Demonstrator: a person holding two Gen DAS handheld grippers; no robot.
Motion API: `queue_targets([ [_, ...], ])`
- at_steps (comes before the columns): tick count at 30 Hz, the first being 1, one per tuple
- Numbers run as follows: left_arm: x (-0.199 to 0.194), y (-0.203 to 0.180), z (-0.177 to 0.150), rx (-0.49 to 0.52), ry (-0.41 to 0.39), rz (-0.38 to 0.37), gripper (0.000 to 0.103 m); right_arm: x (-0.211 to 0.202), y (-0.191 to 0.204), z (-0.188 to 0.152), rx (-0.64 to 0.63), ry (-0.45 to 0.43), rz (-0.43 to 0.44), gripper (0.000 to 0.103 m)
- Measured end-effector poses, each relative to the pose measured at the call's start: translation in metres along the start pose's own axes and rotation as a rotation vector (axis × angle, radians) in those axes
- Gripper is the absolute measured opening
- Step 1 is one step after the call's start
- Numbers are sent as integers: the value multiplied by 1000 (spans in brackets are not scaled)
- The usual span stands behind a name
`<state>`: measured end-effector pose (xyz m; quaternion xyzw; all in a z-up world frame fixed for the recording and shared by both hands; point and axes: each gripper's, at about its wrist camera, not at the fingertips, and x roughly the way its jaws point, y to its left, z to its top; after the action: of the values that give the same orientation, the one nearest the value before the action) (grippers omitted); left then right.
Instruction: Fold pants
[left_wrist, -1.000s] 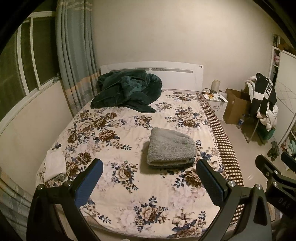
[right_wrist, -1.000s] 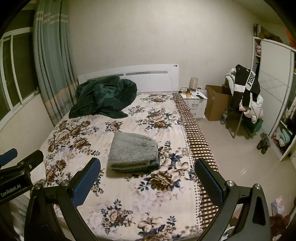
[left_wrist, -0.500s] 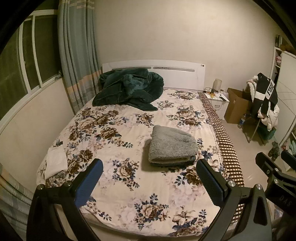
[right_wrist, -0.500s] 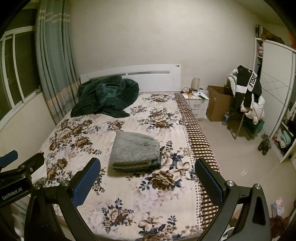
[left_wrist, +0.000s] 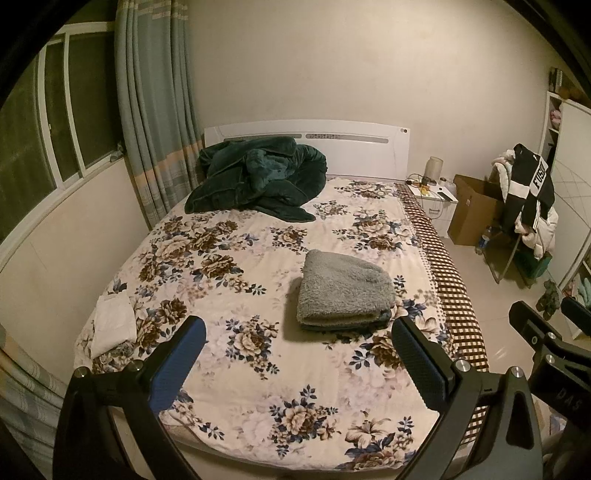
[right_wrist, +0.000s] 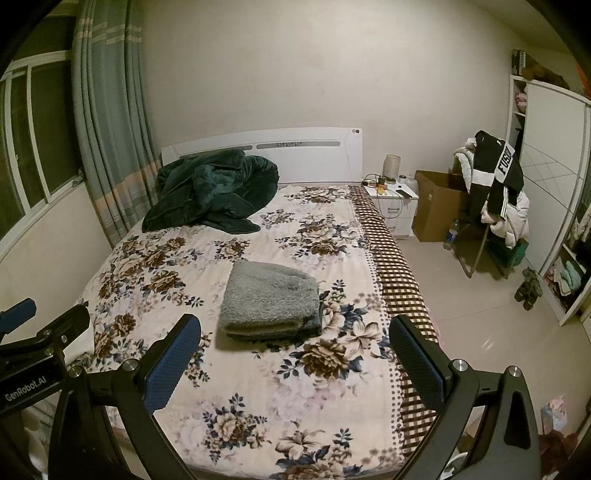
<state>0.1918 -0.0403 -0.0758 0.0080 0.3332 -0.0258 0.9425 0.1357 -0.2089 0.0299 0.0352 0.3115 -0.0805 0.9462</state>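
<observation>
Pants (left_wrist: 341, 290), grey fleece, folded, lie on bed (left_wrist: 229, 258) beyond both tools: left tool (left_wrist: 299, 334) and right tool (right_wrist: 295, 332) spread apart, empty, well short of them.

Folded grey pants (left_wrist: 343, 291) lie on the bed (left_wrist: 258, 369), ahead of the left gripper's (left_wrist: 299, 360) wide-apart, empty jaws.

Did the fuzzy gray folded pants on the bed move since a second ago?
No. The gray folded pants lie on the same flowers of the floral bedspread. Only the camera drifted slightly, so everything shifted together.
</observation>
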Motion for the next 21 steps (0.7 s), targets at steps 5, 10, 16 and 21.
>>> queue_targets([
  [5, 0, 0, 0, 1, -1, 1, 103, 0, 0, 0, 0, -1, 0, 103],
  [10, -1, -1, 0, 3, -2, 1, 103, 1, 0, 0, -2, 0, 1, 103],
  [16, -2, 0, 1, 0, -1, 2, 103, 1, 0, -1, -1, 1, 3, 103],
  [21, -3, -1, 0, 0, -2, 3, 103, 1, 1, 0, -1, 1, 5, 103],
])
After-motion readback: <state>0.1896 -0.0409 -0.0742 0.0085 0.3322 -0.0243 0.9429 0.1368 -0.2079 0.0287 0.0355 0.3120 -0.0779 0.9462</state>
